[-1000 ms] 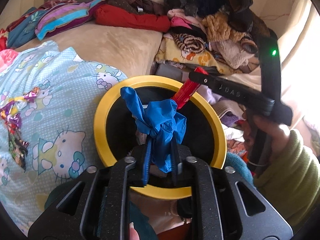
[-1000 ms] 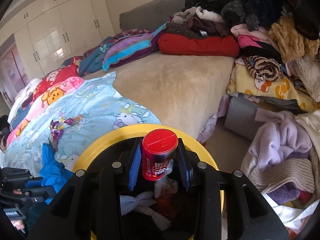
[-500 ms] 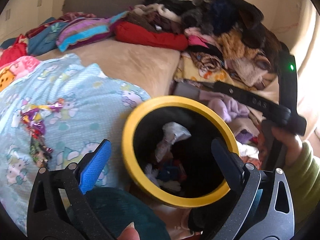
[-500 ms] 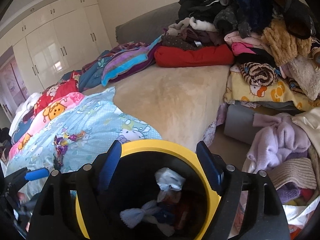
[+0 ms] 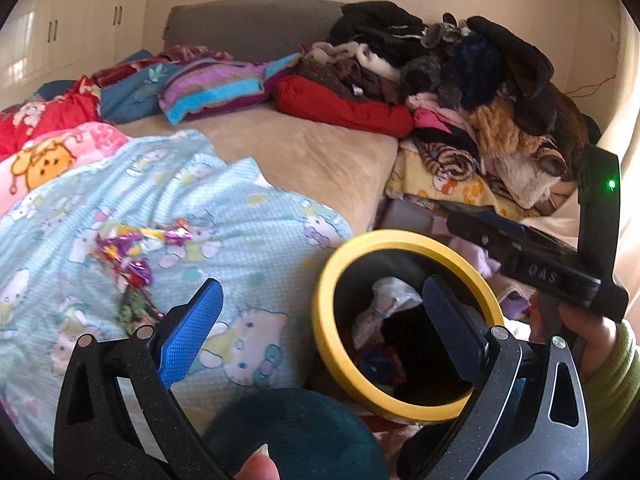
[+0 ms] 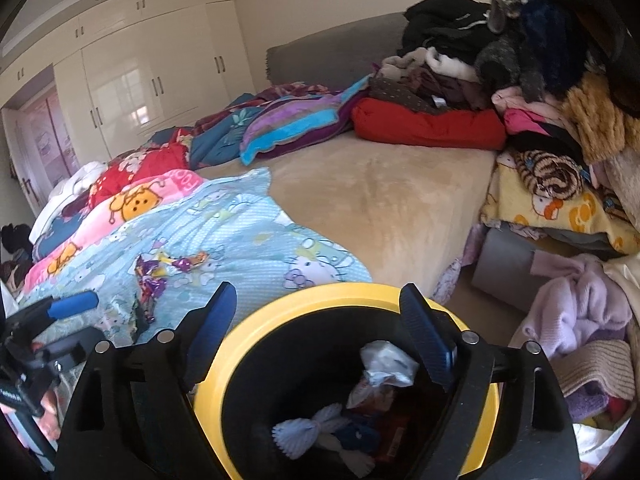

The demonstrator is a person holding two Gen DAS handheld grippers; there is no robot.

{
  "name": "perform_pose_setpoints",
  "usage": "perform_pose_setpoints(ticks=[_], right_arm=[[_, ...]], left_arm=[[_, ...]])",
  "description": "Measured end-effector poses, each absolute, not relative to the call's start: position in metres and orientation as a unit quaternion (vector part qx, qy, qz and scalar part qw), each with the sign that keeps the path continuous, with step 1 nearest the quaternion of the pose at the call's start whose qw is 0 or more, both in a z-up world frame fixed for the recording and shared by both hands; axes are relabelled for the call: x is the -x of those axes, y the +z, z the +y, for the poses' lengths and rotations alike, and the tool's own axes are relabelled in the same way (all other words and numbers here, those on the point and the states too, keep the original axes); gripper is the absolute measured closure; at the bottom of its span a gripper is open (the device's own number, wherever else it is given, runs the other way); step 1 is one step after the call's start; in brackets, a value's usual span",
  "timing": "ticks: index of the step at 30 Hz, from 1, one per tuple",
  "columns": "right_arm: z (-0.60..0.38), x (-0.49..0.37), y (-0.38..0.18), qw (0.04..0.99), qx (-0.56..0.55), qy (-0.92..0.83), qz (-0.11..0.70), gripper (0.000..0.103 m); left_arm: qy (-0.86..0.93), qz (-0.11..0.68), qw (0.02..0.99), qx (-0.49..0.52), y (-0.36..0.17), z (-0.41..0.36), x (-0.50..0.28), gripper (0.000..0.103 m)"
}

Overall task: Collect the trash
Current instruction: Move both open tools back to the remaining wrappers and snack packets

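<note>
Both grippers hang empty, jaws spread wide. The right gripper (image 6: pixel 316 320) sits directly over the yellow-rimmed bin (image 6: pixel 332 292) in the lower centre of its view; inside lie crumpled white paper, a small white tuft and darker scraps. In the left wrist view the left gripper (image 5: pixel 320 320) straddles the gap between the bin (image 5: pixel 340 276), lower right, and the pale blue cartoon blanket (image 5: pixel 240 216) spread over the bed (image 5: pixel 320 152).

What remains to collect, by the look of it, is the cluster of shiny purple and gold candy wrappers (image 5: pixel 132 252) lying on that blanket — centre left in the left view, just up and left of the left gripper's blue pad. The cluster trails roughly from upper right down to lower left, thin and crinkled. In the right view the same wrappers (image 6: pixel 164 272) sit left of centre, farther off and beyond the bin rim.

The left gripper is plainly the nearer one — a short reach forward and leftward would likely bring its jaws across the cluster's narrow width.
</note>
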State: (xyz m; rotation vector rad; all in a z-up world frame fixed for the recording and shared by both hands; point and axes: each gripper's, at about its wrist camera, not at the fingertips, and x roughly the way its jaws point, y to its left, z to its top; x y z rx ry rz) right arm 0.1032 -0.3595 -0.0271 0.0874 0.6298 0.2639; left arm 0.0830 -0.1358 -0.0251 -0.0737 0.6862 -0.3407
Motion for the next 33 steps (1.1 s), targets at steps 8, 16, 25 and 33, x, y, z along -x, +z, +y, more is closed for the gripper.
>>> perform_pose_setpoints(ticks=[8, 16, 25, 33], right_arm=[[-0.335, -0.099, -0.023, 0.943, -0.029, 0.141, 0.299, 0.018], [-0.322, -0.09, -0.012, 0.952, -0.027, 0.147, 0.268, 0.016], [-0.3, -0.087, -0.002, 0.952, -0.01, 0.165, 0.257, 0.014], [-0.269, -0.088, 0.0, 0.948, 0.007, 0.188, 0.257, 0.014]], left_arm=[[-0.141, 0.315, 0.937, 0.049, -0.015, -0.11, -0.084, 0.011], [-0.118, 0.298, 0.945, 0.061, -0.007, -0.088, -0.084, 0.011], [-0.092, 0.289, 0.95, 0.078, -0.004, -0.064, -0.086, 0.011], [-0.069, 0.287, 0.951, 0.094, -0.005, -0.037, -0.092, 0.011]])
